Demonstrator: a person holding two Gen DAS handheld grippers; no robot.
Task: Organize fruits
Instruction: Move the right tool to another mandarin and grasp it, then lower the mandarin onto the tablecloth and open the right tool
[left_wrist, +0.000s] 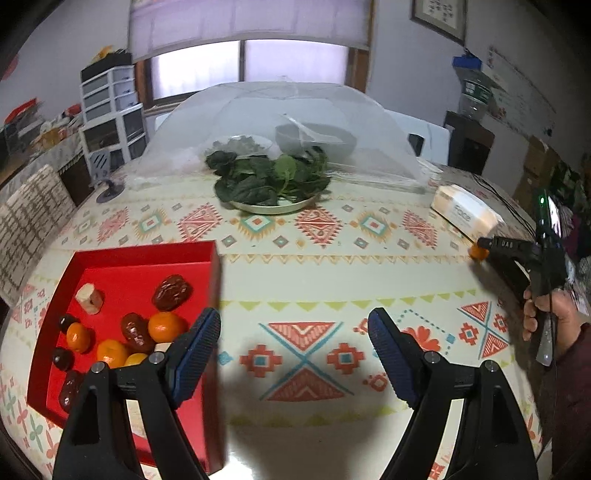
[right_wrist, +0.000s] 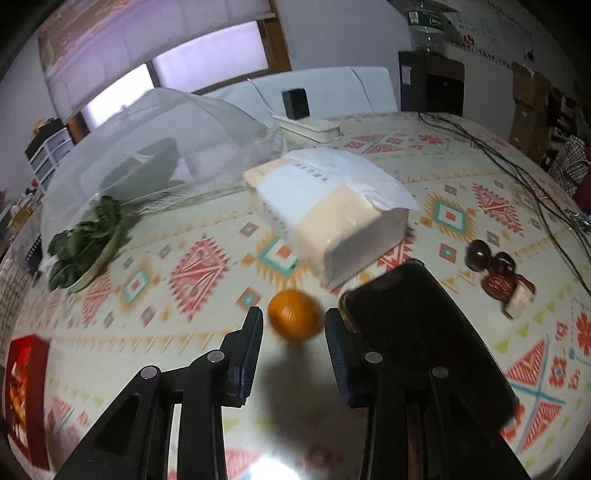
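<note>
right gripper (right_wrist: 293, 332): jaws spread apart, one blue pad on each side of the loose tangerine (right_wrist: 294, 319). I can't really see either pad touching it, and the frame's a bit blurry, so I can't swear it's pinched.

loose tangerine: sits between the right gripper's fingertips, just ahead of them, over the patterned tablecloth (right_wrist: 207, 273). A black phone (right_wrist: 424, 325) is just to its right and a tissue pack (right_wrist: 332, 214) is behind it.

left gripper (left_wrist: 294, 350): wide open, nothing between the pads. It hangs over the tablecloth with its left finger over the right edge of the red box (left_wrist: 110, 258).

red box: on the left side of the table. From the left wrist view I count 4 orange fruits for sure, e.g. one (left_wrist: 167, 326) next to a date (left_wrist: 172, 292).

dates in box: about 4 wrinkly dark red ones, plus 2 small round dark fruits and 1 pale cut chunk (left_wrist: 89, 298). The gripper hides some of the box, so the count could be off.

still outside the box: small pile (right_wrist: 496, 273) to the right of the phone, with 2 round dark fruits, 1 date and 1 pale chunk, all touching.

other stuff: plate of greens (left_wrist: 271, 181) in front of a mesh food cover (left_wrist: 280, 122).
</note>
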